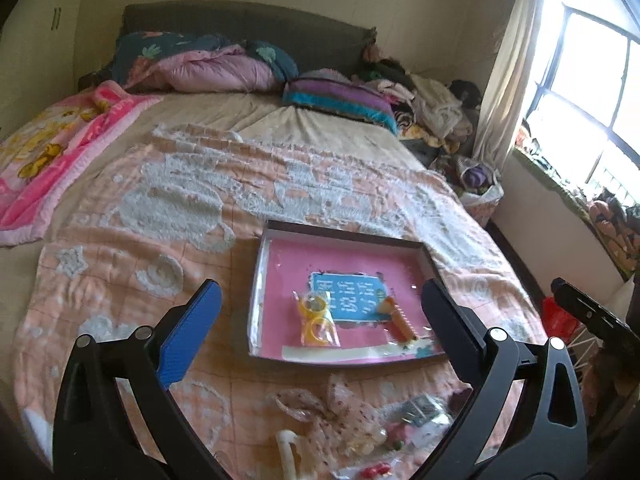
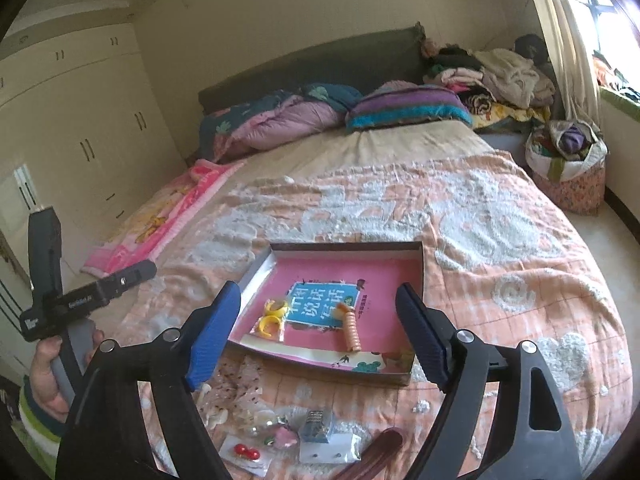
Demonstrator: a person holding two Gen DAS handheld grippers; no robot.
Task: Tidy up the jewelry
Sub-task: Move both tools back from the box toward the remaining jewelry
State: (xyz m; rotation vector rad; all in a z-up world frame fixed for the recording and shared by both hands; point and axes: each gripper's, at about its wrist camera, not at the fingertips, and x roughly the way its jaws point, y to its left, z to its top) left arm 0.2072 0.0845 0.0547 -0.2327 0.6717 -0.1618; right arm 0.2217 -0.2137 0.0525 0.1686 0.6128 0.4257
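A shallow box with a pink lining (image 1: pixel 280 264) (image 2: pixel 400 276) lies on the bed. In it are a clear bag of yellow rings (image 1: pixel 318 322) (image 2: pixel 274 316) and an orange coiled band (image 1: pixel 402 322) (image 2: pixel 352 330). Loose jewelry lies on the quilt in front of the box: a dotted sheer pouch (image 1: pixel 348 404) (image 2: pixel 240 388), red earrings on a card (image 2: pixel 246 451), a small blue packet (image 2: pixel 318 426), a brown hair piece (image 2: pixel 376 454). My left gripper (image 1: pixel 320 328) is open and empty above this pile. My right gripper (image 2: pixel 320 336) is open and empty over the box's near edge.
The peach and white quilt (image 1: pixel 180 208) covers the bed. Pillows and folded bedding (image 1: pixel 224 64) lie at the headboard, clothes (image 2: pixel 504 72) are piled at the far right. A fabric basket (image 2: pixel 568 168) stands on the floor by the window. Wardrobes (image 2: pixel 80 128) line the left wall.
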